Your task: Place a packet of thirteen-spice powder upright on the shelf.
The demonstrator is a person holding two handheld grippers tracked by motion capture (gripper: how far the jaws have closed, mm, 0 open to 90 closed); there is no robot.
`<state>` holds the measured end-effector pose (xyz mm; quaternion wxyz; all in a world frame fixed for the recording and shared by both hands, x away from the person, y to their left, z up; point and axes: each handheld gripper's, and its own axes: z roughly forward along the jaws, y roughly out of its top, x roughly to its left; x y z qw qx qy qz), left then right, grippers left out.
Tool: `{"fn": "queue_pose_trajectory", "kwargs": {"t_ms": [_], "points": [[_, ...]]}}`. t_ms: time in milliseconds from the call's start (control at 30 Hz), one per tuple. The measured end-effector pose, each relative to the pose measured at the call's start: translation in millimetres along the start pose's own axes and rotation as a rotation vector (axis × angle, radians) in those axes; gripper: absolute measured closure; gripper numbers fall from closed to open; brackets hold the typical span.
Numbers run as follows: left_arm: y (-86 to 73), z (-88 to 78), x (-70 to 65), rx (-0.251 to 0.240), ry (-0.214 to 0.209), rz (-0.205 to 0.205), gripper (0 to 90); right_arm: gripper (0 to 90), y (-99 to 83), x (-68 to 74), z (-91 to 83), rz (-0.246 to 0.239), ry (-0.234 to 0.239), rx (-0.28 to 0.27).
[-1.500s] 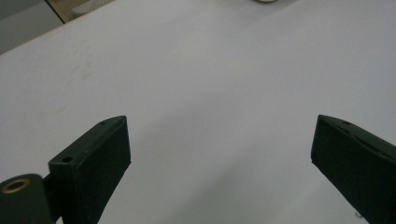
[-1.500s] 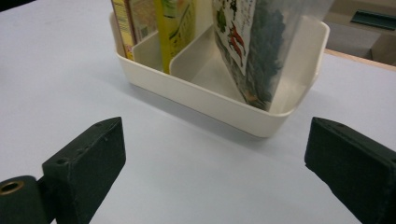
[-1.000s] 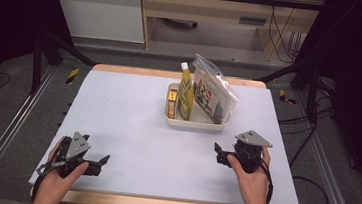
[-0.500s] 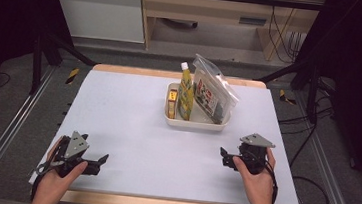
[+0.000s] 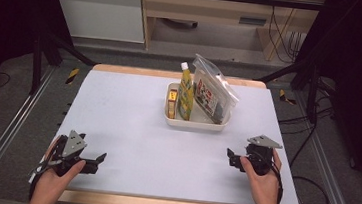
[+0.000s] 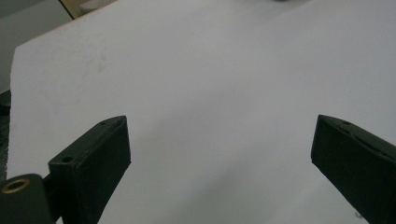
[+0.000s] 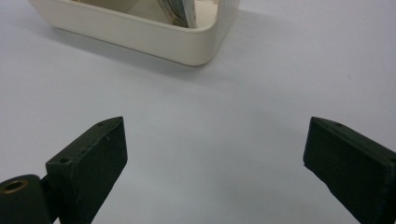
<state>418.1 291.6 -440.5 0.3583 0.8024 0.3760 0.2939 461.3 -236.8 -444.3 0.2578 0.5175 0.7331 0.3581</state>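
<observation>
**Right tool drawn back from the tray, both tools empty**

In the high view, the right tool (image 5: 232, 159) is seen lower and nearer the front edge of the surface (image 5: 133, 112) than a second earlier, well apart from the white tray (image 5: 196, 123). The left tool (image 5: 94, 160) has stayed at the front left corner. A yellow bottle (image 5: 186, 88), a small box (image 5: 172, 102) and a clear zip bag (image 5: 212, 91) are stood upright in the tray.

In the left gripper view, the jaws are held wide apart over bare surface.

In the right gripper view, the jaws are likewise spread with nothing between, and the tray's corner (image 7: 196, 45) is faced ahead. Judged from the retreat, a pause or reset is suggested rather than a grasp.
</observation>
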Motion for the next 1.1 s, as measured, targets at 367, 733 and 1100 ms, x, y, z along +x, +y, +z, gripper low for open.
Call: {"fn": "queue_pose_trajectory", "kwargs": {"t_ms": [367, 733, 1100], "points": [[-3.7, 0.7, 6.6, 0.018, 0.023, -0.022, 4.5, 9.2, -8.1, -9.3, -0.3, 0.055, -0.003, 0.024], [-9.2, 1.1, 14.8, 0.039, 0.073, -0.068, 4.5, 10.3, -20.2, -12.4, 7.1, 0.035, -0.026, 0.044], [-11.1, 2.9, 15.2, 0.061, 0.099, -0.078, 4.7, 9.9, -25.9, -12.9, 8.5, 0.027, -0.06, 0.088]]}}
